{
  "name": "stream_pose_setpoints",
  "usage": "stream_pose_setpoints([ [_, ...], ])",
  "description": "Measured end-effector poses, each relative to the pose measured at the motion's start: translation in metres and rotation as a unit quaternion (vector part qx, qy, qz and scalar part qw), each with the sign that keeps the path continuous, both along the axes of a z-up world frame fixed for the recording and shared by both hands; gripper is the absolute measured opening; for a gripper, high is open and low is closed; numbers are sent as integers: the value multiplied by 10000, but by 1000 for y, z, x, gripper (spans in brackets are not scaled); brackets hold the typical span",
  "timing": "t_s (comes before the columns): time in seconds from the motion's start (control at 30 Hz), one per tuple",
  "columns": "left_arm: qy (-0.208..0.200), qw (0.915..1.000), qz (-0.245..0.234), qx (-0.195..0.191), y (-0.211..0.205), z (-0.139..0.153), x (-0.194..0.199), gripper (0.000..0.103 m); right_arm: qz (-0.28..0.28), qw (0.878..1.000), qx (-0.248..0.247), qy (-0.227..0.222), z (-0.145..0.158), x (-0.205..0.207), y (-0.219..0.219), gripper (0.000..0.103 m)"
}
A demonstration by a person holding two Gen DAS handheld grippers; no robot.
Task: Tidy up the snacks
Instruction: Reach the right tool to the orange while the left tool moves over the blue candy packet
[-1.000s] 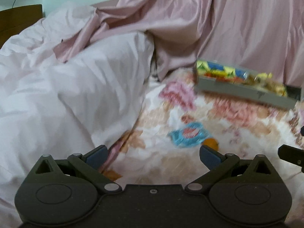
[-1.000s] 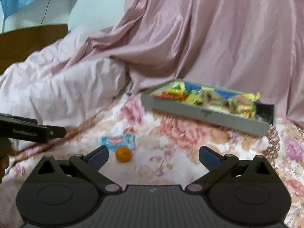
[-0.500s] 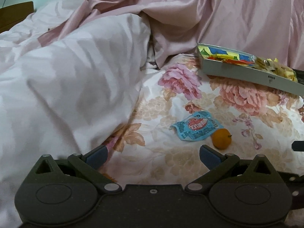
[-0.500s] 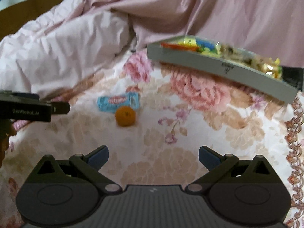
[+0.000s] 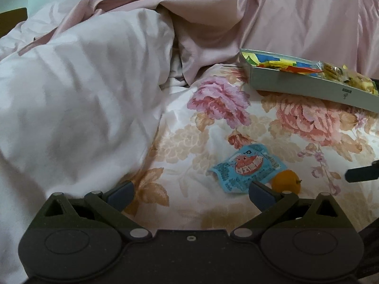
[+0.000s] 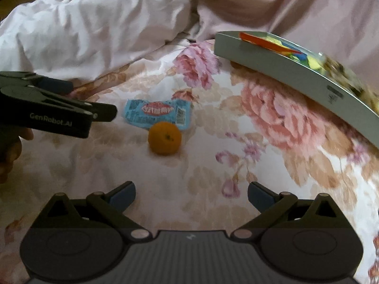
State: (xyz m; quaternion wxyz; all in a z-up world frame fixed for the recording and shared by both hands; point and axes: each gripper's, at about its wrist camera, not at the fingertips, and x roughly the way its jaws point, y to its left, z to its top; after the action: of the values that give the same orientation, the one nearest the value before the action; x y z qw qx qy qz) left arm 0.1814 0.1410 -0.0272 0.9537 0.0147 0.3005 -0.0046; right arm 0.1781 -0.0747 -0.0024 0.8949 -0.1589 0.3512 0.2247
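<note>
Both the left gripper (image 5: 190, 193) and the right gripper (image 6: 191, 194) are held low over the flowered bed sheet (image 6: 236, 165), each with jaws spread and nothing between them. Just ahead, a small orange (image 6: 164, 137) is seen touching a blue snack packet (image 6: 157, 113). Farther back, a grey tray (image 5: 308, 87) filled with wrapped snacks (image 5: 289, 65) is placed near the pink duvet (image 5: 83, 94).

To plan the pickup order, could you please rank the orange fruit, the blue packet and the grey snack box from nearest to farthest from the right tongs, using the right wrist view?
1. Orange fruit, ahead, slightly left.
2. Blue packet, just behind it.
3. Grey snack box, far right.
</note>
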Motion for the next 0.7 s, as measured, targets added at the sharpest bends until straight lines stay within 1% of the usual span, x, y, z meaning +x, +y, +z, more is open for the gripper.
stream_pose_setpoints([
  [0.13,-16,10000,13,-61,1,-1,7,102,223,9994,-58,-255,-3,9,12,102],
  [0.23,-23,9999,0,-103,2,-1,11,102,338,9985,-14,-425,-3,13,19,102],
  [0.33,-42,9999,-5,-136,2,-1,14,102,347,9981,130,-484,-5,20,23,101],
  [0.43,-62,9998,17,-199,3,-1,16,102,336,9979,218,-505,-7,25,24,93],
  [0.5,-65,9997,31,-237,4,-1,18,102,334,9979,280,-474,-9,28,23,86],
  [0.57,-67,9996,23,-255,4,-1,19,102,348,9978,393,-399,-11,30,21,82],
  [0.63,-66,9996,-12,-263,2,-2,20,102,372,9975,490,-338,-12,31,18,81],
  [0.7,-72,9996,-57,-273,2,-3,21,102,389,9972,564,-307,-12,32,17,73],
])
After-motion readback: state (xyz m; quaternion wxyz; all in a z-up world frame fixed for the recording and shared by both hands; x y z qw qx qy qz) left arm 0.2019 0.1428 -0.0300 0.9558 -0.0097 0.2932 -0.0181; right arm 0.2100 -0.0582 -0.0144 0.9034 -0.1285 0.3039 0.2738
